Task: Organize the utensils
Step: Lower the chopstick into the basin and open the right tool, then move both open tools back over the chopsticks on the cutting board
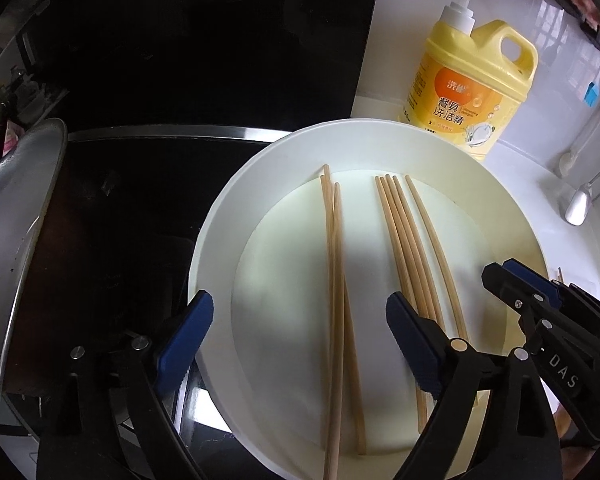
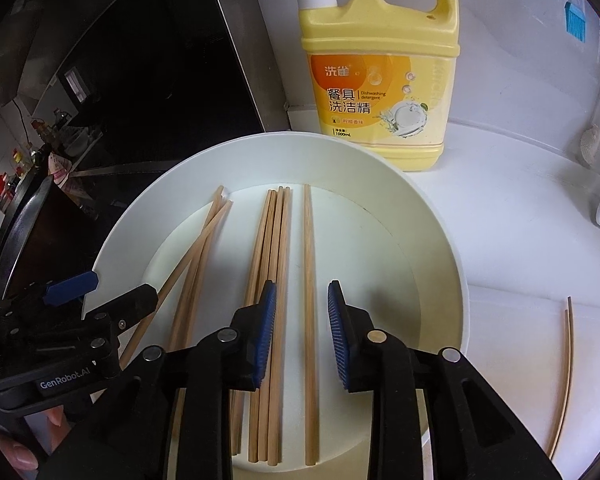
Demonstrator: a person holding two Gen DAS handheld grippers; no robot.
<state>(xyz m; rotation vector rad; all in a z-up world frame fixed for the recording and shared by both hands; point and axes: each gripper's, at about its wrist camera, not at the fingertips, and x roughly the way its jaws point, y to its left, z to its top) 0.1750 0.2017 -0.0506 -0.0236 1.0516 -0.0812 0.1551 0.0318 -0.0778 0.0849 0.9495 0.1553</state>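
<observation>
Chopsticks (image 2: 274, 312) lie in loose groups in a white bowl (image 1: 220, 216) on the worktop (image 2: 520, 248), with the detergent bottle (image 2: 384, 76) beyond its far rim. Both grippers tilt steeply down over the near rim. The left gripper (image 1: 300, 340) has its jaws wide, straddling one group without touching. The right gripper (image 2: 302, 334) has its jaws narrowly parted around a single chopstick (image 2: 309, 320), pads clear of it.

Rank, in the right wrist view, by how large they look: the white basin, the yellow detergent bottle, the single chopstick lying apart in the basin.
1. White basin
2. Yellow detergent bottle, though it stands farther from the camera
3. Single chopstick, long but very thin
</observation>
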